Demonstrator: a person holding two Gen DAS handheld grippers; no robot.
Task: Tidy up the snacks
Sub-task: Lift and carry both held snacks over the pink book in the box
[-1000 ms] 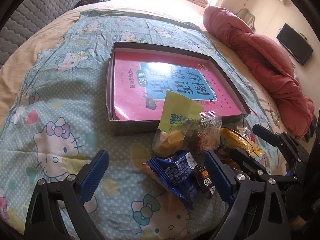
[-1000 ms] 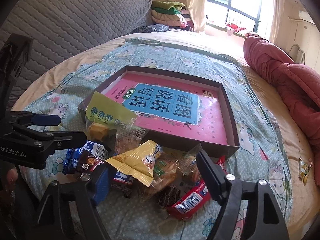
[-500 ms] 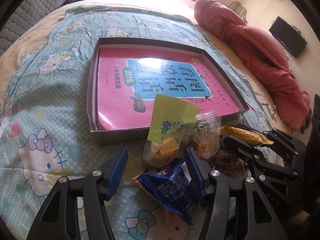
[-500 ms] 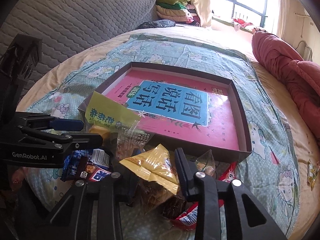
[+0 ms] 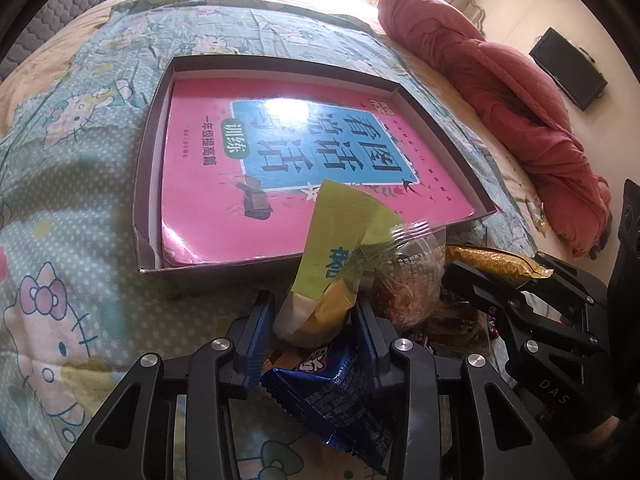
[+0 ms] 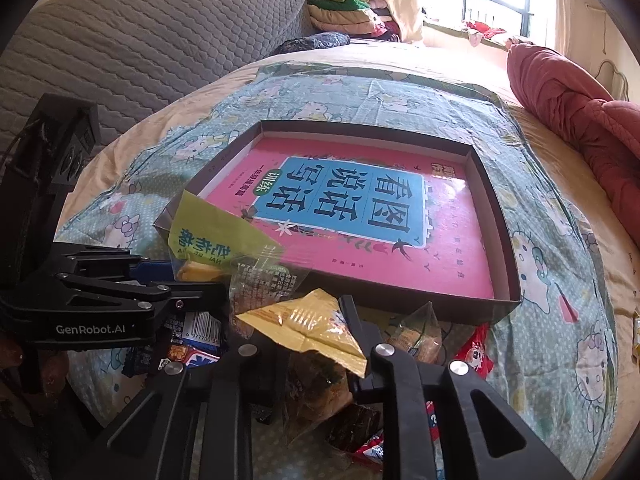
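Observation:
A pile of snack packets lies on the bed in front of a shallow brown box [image 5: 152, 184] [image 6: 500, 216] that holds a pink book [image 5: 240, 160]. My left gripper [image 5: 314, 320] [image 6: 192, 276] is closing, and its blue pads touch both sides of a yellow-green packet [image 5: 344, 216] [image 6: 212, 236] with orange contents. A blue packet [image 5: 332, 392] lies under it. My right gripper [image 6: 300, 320] [image 5: 516, 270] is closing on a crumpled yellow packet [image 6: 308, 324] [image 5: 492, 260] and pinches it. A clear packet [image 5: 408, 284] stands between the two.
A red packet [image 6: 476, 352] and darker wrappers lie under the right gripper. A red quilt [image 5: 520, 100] is bunched along the bed's right side, with one stray packet [image 6: 636, 332] near it. A grey padded headboard [image 6: 140, 40] rises on the left. Folded clothes [image 6: 344, 4] sit by the window.
Both grippers have gone from wide open to nearly shut. The left jaws came in around the yellow-green packet, the right jaws onto the yellow packet. Both moved a little forward and down into the pile.

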